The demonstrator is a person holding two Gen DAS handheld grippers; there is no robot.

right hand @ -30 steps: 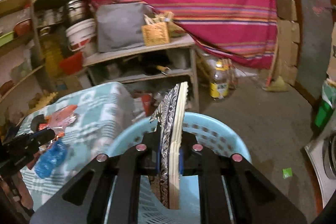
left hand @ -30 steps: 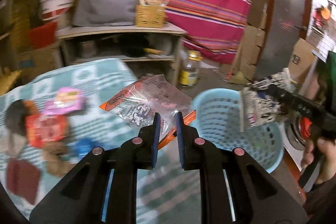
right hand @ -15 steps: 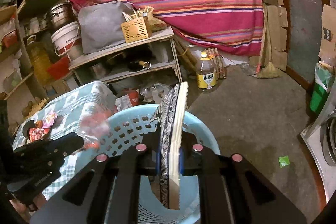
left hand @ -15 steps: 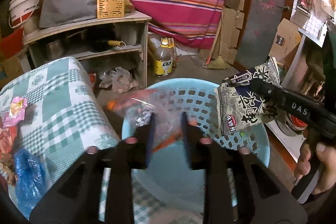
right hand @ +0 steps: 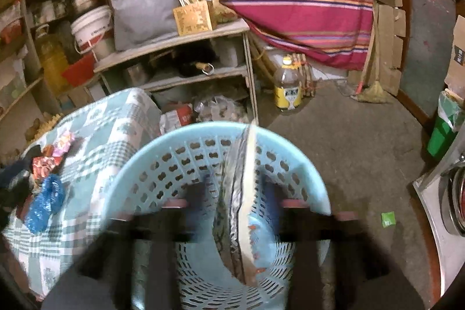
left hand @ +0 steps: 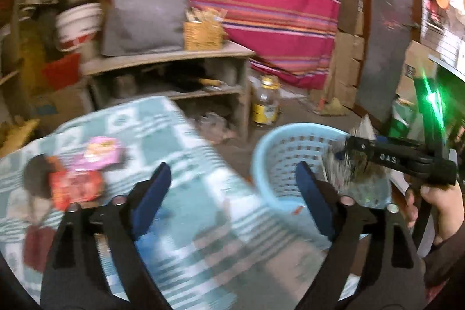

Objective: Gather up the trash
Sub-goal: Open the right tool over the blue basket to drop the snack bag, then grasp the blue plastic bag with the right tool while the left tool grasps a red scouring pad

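Left gripper (left hand: 232,179) over the table (left hand: 180,135), jaws wide apart, empty. Right gripper (right hand: 234,202) above the blue basket (right hand: 139,161), jaws blurred but apart, patterned wrapper (right hand: 241,193) between them, seemingly loose. Remaining wrappers (left hand: 87,170) at far left of table: probably light, crinkly, slippery; best pinched at a flat edge.

Dim indoor light, heavy motion blur, fisheye vignetting.
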